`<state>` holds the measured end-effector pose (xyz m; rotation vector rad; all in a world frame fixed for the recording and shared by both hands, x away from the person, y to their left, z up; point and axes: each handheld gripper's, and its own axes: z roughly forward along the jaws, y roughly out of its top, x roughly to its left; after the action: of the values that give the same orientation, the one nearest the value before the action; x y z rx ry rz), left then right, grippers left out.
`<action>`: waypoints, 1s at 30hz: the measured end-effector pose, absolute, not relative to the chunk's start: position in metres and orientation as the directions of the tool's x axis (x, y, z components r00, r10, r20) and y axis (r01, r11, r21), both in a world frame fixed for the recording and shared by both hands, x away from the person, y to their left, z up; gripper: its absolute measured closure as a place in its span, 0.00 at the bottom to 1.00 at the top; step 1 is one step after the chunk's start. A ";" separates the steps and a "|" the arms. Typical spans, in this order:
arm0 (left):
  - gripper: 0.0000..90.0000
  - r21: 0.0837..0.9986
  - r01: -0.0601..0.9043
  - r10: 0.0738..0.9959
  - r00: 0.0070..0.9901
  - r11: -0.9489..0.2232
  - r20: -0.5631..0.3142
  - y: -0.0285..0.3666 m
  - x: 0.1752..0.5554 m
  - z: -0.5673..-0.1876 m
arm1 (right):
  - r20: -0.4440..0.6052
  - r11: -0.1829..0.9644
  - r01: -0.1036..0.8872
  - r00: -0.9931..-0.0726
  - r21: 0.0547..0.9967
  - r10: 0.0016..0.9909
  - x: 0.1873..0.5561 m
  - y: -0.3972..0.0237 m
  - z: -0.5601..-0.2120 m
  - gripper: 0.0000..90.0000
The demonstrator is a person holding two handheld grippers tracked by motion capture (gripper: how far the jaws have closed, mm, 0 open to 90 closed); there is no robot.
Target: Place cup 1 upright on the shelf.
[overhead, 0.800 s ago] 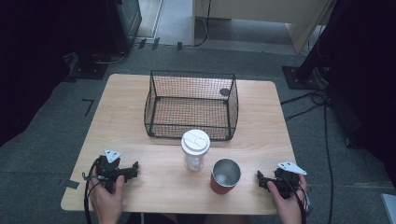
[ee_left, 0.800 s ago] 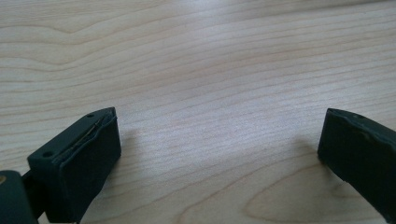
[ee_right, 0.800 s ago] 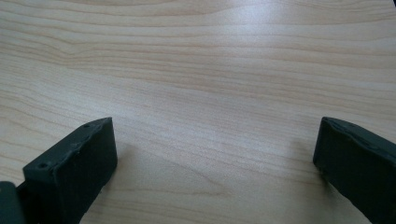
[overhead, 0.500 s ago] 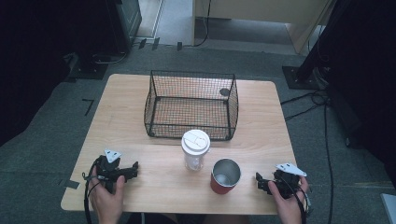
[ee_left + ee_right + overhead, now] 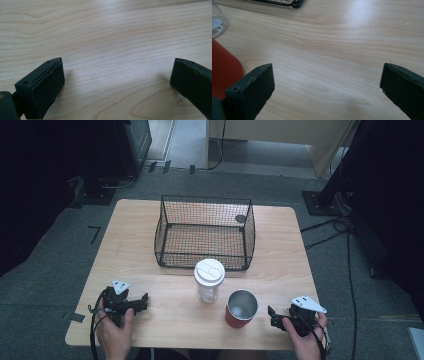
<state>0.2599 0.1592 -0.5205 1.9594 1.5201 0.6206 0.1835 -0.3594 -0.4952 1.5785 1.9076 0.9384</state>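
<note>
On table [image 5: 150, 245] near edge: left gripper [image 5: 141, 301] and right gripper [image 5: 274, 315] rest low, jaws spread wide, nothing between. Red cup [image 5: 240, 309] just beside right gripper; lidded clear cup [image 5: 209, 280] behind it, near wire basket [image 5: 205, 232].

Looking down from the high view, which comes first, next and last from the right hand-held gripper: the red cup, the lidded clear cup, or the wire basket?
From the right hand-held gripper:
1. Red cup, just to its left.
2. Lidded clear cup, beyond the red cup, mid-table.
3. Wire basket, at the table's far side.
</note>
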 end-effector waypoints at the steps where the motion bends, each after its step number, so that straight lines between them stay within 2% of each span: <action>1: 0.00 0.688 0.702 0.970 0.244 -0.185 0.013 0.159 0.260 -0.520 | 0.055 0.100 0.639 -0.218 0.763 0.974 0.183 -0.358 -0.495 0.00; 30: 0.00 0.688 0.701 0.970 0.243 -0.185 0.013 0.159 0.260 -0.521 | 0.061 0.204 0.574 -0.408 0.793 0.911 0.167 -0.322 -0.472 0.00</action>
<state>0.2599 0.1592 -0.5205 1.9589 1.5202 0.6207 0.1667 -0.3223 -0.4722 1.3808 2.0616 1.0702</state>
